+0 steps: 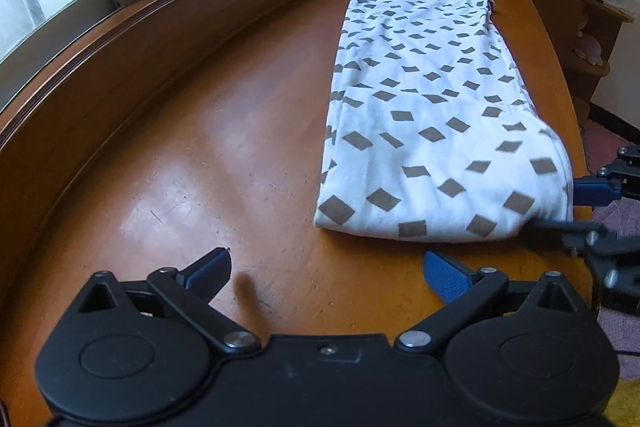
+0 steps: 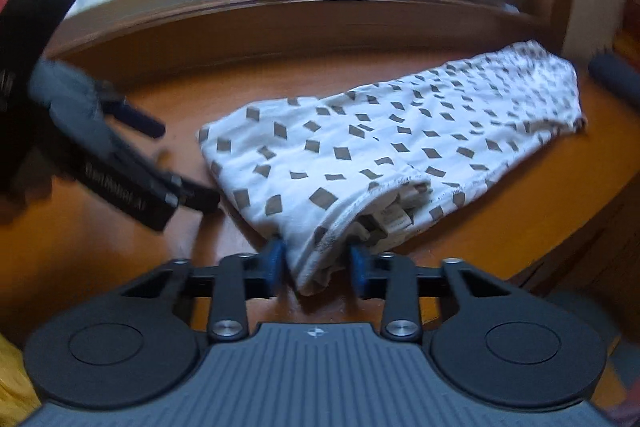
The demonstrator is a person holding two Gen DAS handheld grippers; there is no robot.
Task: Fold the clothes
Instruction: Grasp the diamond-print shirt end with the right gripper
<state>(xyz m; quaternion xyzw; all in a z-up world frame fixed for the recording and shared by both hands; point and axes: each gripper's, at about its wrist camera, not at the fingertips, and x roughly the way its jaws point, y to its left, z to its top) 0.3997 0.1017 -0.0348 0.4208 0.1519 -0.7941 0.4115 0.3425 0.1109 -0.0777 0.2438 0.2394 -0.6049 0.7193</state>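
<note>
Between my right tongs (image 2: pixel 318 265) sits the garment (image 2: pixel 384 147)'s near corner, not yet pinched, cloth lying folded lengthwise on the bench (image 1: pixel 224 155); left tongs (image 1: pixel 328 267) gape empty alongside.

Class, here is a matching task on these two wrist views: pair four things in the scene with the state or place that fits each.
Things
1. left hand-held gripper
2. right hand-held gripper
3. garment
4. table

States or places
A. white with grey diamonds, lying long and folded
B. fingers either side of the cloth's near corner, not closed on it
C. orange-brown wood, under the cloth
D. wide open, over bare wood, touching no cloth

Pairs: 1-D, 2-B, 3-A, 4-C
</note>
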